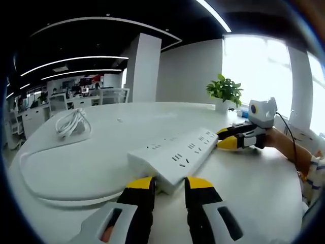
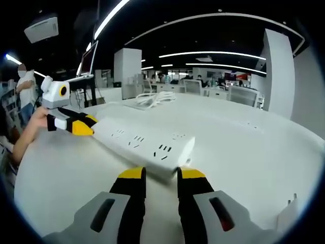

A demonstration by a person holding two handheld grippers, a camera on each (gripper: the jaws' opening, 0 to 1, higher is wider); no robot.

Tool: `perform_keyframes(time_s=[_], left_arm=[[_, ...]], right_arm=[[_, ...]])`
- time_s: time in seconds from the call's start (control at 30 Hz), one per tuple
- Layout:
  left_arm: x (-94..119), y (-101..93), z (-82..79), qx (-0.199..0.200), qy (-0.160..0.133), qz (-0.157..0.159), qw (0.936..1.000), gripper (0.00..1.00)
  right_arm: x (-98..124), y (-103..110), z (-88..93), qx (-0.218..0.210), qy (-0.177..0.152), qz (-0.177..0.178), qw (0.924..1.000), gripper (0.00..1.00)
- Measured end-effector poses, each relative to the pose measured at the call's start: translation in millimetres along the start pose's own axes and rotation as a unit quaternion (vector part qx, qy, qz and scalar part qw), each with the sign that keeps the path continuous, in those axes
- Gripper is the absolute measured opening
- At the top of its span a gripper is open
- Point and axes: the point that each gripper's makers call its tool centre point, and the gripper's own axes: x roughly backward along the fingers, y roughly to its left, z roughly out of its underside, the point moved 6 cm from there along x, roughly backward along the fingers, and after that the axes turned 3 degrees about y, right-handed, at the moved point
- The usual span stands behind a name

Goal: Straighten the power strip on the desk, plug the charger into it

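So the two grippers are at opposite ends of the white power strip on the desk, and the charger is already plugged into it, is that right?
Not quite. The grippers do sit at opposite ends of the power strip, but its sockets are all empty. In the left gripper view the charger lies apart on the desk with its coiled cable, unplugged. The left gripper and right gripper each have jaws parted at the strip's ends.

Each view looks low along the desk (image 1: pixel 91 168) from opposite ends of the power strip (image 1: pixel 175 155); both close; sharing it.
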Motion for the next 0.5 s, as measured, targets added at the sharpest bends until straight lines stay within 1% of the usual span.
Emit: perform_keyframes(time_s=[0.27, 0.5], left_arm=[[0, -3.4, 1.0, -0.007, 0.002, 0.006, 1.0, 0.23], [1, -10.5, 4.0, -0.017, 0.005, 0.012, 0.9998, 0.23]], right_arm=[[6, 1, 2.2, -0.002, 0.0, 0.001, 1.0, 0.24], [12, 0, 4.5, -0.003, -0.001, 0.003, 1.0, 0.24]])
